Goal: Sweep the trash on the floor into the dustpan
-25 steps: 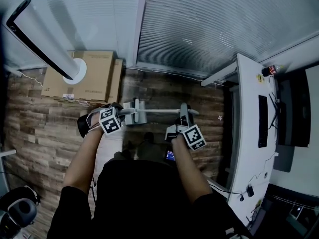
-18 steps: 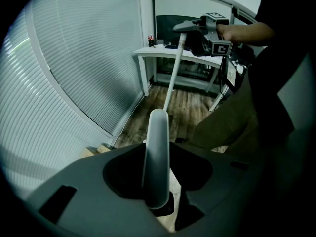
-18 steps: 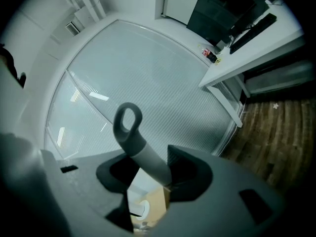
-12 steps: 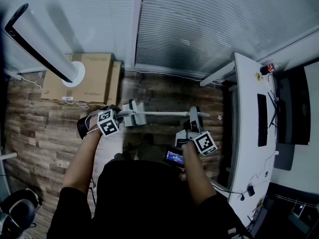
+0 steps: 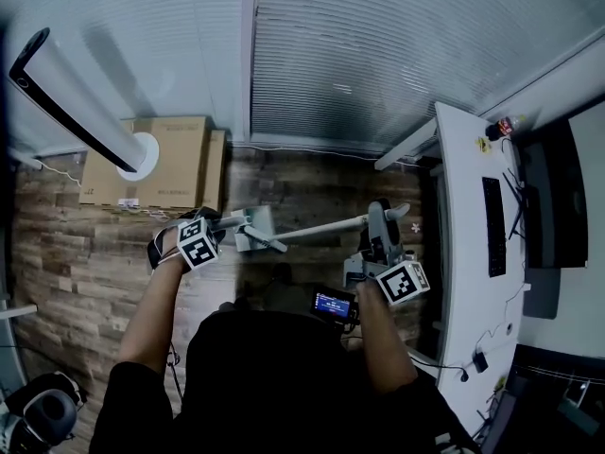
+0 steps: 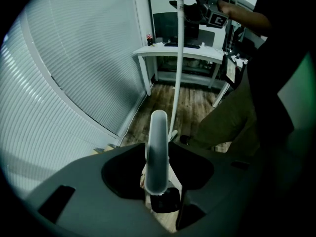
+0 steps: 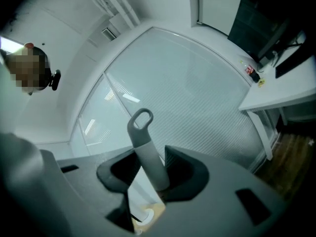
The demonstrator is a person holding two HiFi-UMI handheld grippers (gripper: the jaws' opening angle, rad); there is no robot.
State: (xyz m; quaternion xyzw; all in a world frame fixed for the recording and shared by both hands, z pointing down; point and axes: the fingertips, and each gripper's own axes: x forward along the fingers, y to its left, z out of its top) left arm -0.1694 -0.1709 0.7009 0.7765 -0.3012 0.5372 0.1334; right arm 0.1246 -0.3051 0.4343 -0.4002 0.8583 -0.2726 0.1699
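**Both Tongs on the Sweeping Gear Beside the White Desk**

A person stood on the wood-plank floor (image 5: 76, 244) next to a white desk (image 5: 463, 282). A small device with a lit blue screen (image 5: 333, 303) hung at the waist, on the side toward the desk.

The right gripper (image 7: 150, 169), the one nearer the desk, was clamped on the grey top of the broom handle (image 7: 148, 154). The handle's hanging loop (image 7: 141, 118) stuck out past the jaws. From that grip the long white pole (image 5: 321, 227) slanted down and away from the desk toward the left gripper (image 6: 159, 169).

The left gripper pointed steeply at the floor, well apart from the desk. Its jaws were opening, with a thick pale handle (image 6: 158, 132) standing between them, rounded tip outward and the pads close against its sides. Whether that handle belonged to the dustpan could not be told, since no pan could be made out in any view.

A small white scrap (image 5: 416, 225) lay on the planks just beside the desk's leg. On the side of the room away from the desk, flat cardboard boxes (image 5: 175, 159) lay against the wall. A tall white column on a round base (image 5: 71, 88) leaned into view by them. Pale slatted blinds (image 5: 378, 55) covered the wall beyond the desk's far end.
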